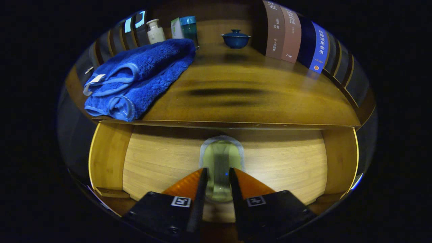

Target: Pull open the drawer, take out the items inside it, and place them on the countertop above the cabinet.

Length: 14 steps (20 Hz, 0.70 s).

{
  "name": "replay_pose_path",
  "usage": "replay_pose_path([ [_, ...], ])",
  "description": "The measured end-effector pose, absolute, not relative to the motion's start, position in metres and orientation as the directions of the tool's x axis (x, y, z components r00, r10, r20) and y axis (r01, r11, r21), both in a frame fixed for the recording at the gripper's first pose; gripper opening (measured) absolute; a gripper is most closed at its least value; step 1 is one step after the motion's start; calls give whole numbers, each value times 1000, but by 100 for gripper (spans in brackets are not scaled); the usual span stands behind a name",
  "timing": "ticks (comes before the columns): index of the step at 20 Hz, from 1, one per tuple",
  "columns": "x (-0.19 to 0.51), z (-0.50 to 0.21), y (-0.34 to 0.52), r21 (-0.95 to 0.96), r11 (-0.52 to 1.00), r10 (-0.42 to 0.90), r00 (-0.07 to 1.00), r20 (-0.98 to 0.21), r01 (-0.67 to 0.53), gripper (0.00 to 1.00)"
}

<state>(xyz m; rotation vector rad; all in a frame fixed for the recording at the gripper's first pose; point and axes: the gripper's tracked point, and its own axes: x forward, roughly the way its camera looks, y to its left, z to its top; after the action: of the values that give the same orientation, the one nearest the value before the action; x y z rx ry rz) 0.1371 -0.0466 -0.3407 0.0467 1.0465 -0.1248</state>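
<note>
The drawer point(158, 165) stands open below the countertop point(256, 101), its pale wooden floor showing. A clear drinking glass point(221, 157) sits over the drawer floor, between my fingers. My gripper point(218, 175) is shut on the glass, one finger pressing on each side of its lower part. The rim end of the glass reaches out beyond the fingertips towards the underside of the countertop. A folded blue towel point(138, 77) lies on the countertop's left part.
At the back of the countertop stand a white pump bottle point(155, 31), a teal container point(189, 28) and a blue lidded bowl point(235, 38). A row of books point(293, 37) lines the right side. The drawer's side walls point(108, 155) flank the glass.
</note>
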Motion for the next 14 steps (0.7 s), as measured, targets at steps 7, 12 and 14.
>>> replay_pose_path([
  [7, 134, -329, -46, -17, 995, -67, 499, -864, 103, 19],
  [12, 108, -288, -41, 14, 995, -46, 586, -809, 97, 19],
  [14, 95, -261, -36, 26, 996, -35, 636, -771, 87, 19],
])
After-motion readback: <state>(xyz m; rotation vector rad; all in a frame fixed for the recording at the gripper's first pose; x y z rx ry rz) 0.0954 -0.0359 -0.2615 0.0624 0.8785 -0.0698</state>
